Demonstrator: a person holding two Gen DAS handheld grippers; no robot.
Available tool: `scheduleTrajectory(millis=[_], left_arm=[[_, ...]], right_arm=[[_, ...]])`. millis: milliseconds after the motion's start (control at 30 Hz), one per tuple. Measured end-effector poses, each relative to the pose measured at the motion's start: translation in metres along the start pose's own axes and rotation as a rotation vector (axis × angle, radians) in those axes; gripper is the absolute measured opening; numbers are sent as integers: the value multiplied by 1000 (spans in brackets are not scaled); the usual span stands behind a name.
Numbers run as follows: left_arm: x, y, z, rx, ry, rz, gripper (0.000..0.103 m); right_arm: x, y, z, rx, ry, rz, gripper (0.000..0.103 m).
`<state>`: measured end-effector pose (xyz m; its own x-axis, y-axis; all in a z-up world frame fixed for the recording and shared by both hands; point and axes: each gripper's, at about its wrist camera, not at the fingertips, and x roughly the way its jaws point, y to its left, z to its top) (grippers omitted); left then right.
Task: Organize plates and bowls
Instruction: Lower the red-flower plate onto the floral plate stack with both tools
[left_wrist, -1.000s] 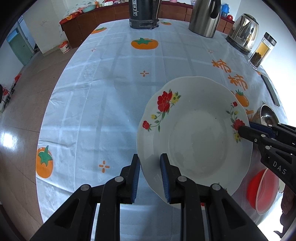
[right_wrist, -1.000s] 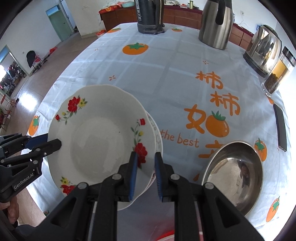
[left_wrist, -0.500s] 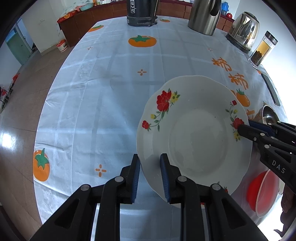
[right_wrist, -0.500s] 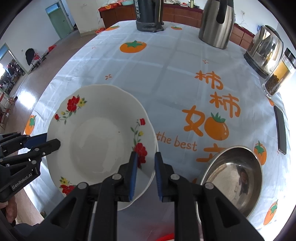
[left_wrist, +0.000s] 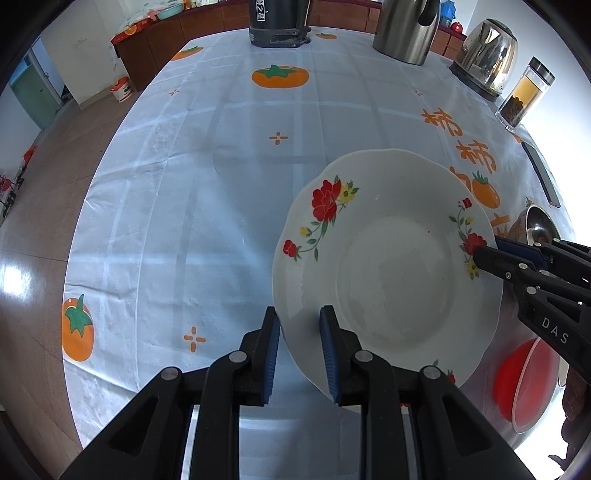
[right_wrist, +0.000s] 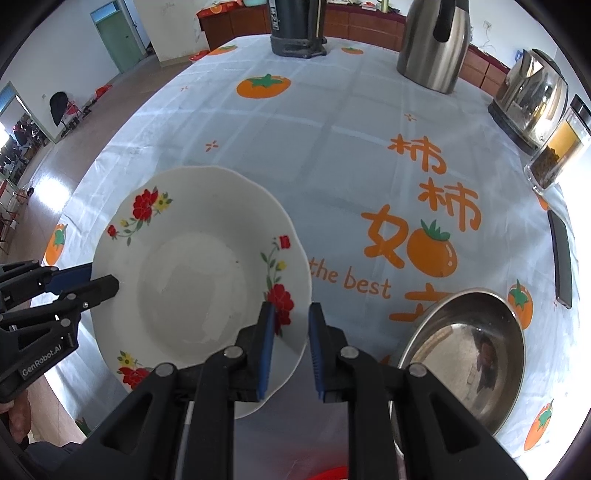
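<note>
Both the left gripper (left_wrist: 298, 347) and right gripper (right_wrist: 291, 345) stay clamped on the floral plate's (left_wrist: 388, 258) opposite rims, apparently lifted clear of the plate beneath, ready for placing.

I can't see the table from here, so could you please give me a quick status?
Both hand-held grippers clamped on the flowered plate, opposite rims. Plate held over the table. Steel bowl nearby.

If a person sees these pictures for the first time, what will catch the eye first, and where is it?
First comes the white scalloped plate with red flowers, gripped at opposite rims by the left gripper and the right gripper over the near edge of the pale blue tablecloth with orange persimmons. Next, the shiny steel bowl lies on the cloth to the plate's right, and a red plastic bowl shows below the plate's right side.
</note>
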<state>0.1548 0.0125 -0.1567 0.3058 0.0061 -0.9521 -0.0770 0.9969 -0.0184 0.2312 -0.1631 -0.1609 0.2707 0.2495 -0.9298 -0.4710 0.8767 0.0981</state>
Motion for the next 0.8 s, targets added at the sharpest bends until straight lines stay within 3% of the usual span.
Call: scheduleTrajectory(millis=[800], left_arm=[[10,1,0,-5,17,-12,24]], right_arm=[[7,-1,-3,3,15,-4,18]])
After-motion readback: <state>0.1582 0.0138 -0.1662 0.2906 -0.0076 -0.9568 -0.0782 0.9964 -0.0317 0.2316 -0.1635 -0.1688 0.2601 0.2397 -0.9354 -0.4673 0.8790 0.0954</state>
